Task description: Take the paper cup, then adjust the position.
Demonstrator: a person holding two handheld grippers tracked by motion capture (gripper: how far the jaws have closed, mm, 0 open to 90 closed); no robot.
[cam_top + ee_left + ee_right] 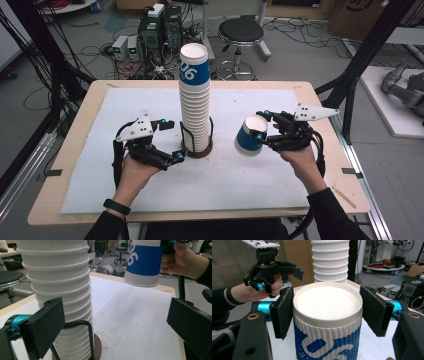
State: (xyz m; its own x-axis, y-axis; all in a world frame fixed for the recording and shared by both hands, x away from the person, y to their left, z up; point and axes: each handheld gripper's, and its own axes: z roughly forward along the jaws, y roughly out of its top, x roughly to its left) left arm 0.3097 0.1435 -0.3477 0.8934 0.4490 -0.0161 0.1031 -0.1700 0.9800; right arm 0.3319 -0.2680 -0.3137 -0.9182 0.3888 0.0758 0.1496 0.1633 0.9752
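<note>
Your right gripper (261, 131) clamps the loose cup (248, 136) — tipped, rim toward you | cup stack (195, 107) stands to its left, upright on the table (250, 180) | left gripper (172, 140) gapes empty beside the stack's base

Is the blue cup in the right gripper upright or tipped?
Tipped. In the high view the blue cup lies nearly sideways in the right gripper, its white end facing left, above the table.

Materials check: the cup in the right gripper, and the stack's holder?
Cup: looks like paper, matte, ribbed outer sleeve printed blue on white, rolled rim at its closed end. Stack: same ribbed white paper. Holder: thin black rods, probably coated metal wire, on a round brown base, possibly wood or plastic.
</note>
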